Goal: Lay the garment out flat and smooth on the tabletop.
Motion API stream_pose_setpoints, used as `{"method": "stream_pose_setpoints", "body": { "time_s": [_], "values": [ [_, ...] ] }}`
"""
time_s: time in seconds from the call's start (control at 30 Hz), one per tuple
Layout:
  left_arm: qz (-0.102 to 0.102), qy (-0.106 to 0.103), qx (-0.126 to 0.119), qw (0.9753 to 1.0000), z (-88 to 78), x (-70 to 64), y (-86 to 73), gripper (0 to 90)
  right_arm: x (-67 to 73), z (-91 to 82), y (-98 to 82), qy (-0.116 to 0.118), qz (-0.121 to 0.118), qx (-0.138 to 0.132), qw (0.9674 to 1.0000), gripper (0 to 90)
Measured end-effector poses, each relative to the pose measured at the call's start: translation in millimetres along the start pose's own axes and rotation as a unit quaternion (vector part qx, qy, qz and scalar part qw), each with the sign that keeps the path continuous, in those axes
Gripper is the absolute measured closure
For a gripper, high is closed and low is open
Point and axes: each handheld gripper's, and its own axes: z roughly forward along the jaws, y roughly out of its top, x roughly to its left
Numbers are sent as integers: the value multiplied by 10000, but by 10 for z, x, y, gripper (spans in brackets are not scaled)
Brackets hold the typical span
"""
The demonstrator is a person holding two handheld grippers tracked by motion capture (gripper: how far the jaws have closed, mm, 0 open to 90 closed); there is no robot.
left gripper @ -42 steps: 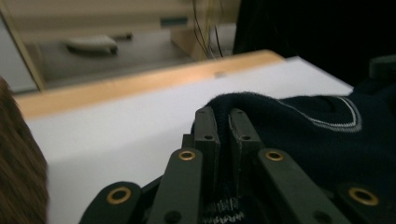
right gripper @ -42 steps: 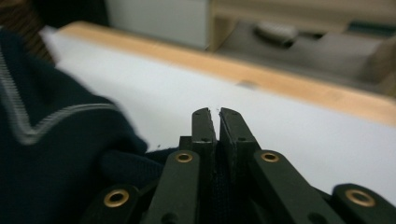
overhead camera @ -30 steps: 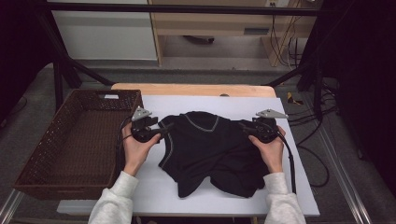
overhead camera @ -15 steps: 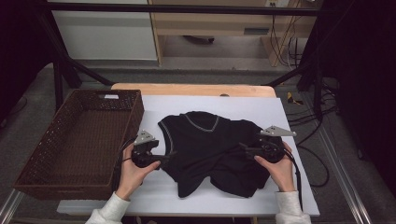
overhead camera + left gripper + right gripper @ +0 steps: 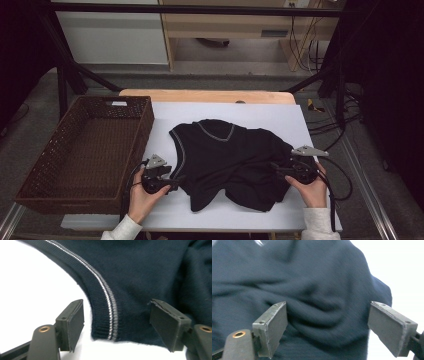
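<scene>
Table [image 5: 280,112] white (wood edge behind), basket [image 5: 85,150] left, grey floor [image 5: 210,80].

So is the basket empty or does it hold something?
Empty. The high view shows the bare woven bottom of the basket; the black top lies beside it on the table, not inside.

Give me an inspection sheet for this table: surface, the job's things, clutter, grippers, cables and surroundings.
Surface: white table top, bare wooden strip at the far edge.
Job's things: black sleeveless sweater lying rumpled, V-neck with pale trim facing away.
Clutter: brown wicker basket at the left, a small label inside.
Grippers: left gripper open, jaws either side of the armhole's ribbed corner, having just been closing; right gripper open over a fold.
Cables: one trails from each gripper; more on the floor at right.
Surroundings: black frame posts, pale cabinets behind.
</scene>
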Motion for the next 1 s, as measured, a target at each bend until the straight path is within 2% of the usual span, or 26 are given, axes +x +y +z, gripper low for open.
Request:
{"method": "stream_pose_setpoints", "body": {
  "time_s": [0.07, 0.17, 0.23, 0.27, 0.37, 0.47, 0.5, 0.53, 0.57, 0.6, 0.7, 0.77, 0.8, 0.83, 0.9, 1.0],
  "values": [
    [-16, -108, 103, 9999, 22, 0, -18, 350, -37, 21, -32, -184, -32, 183, 9997, 160],
    [149, -29, 63, 9999, 22, -27, -41, 412, -104, 56, -94, -167, 71, 378, 9991, 156],
    [155, -89, 59, 9998, 20, -31, -48, 505, -132, 89, -130, -143, 117, 464, 9988, 180],
    [171, -103, 56, 9998, 19, -35, -52, 519, -135, 101, -138, -106, 133, 501, 9986, 203],
    [311, -66, 85, 9995, 16, -49, -50, 573, -134, 140, -163, 21, 138, 602, 9981, 307],
    [398, -84, 169, 9990, 7, -52, -27, 617, -121, 138, -163, 142, 152, 599, 9980, 484],
    [405, -106, 127, 9990, -5, -49, -9, 641, -117, 135, -160, 144, 146, 615, 9979, 544],
    [385, -168, 72, 9991, -36, -42, 15, 711, -115, 128, -156, 112, 110, 648, 9978, 598],
    [343, -220, 158, 9990, -56, -34, 48, 765, -117, 120, -152, 83, 96, 653, 9978, 651],
    [386, -205, 257, 9987, -60, -32, 72, 774, -122, 107, -142, 85, 125, 684, 9975, 690],
    [431, -158, 284, 9985, -44, -26, 104, 795, -140, 65, -105, 152, 228, 663, 9974, 757],
    [454, 61, 244, 9987, -70, -4, 176, 802, -144, 29, -68, 165, 250, 584, 9978, 767],
    [454, 61, 244, 9987, -70, -4, 176, 805, -144, 29, -68, 165, 250, 584, 9978, 767],
    [362, 316, -28, 9988, -151, 49, 298, 807, -146, -15, -14, 182, 218, 466, 9985, 771],
    [252, 481, -247, 9982, -194, 90, 394, 808, -139, -35, 31, 187, 244, 336, 9990, 772],
    [72, 715, -326, 9969, -145, 148, 546, 806, -147, -22, 104, 167, 269, 123, 9994, 772]
  ]
}}
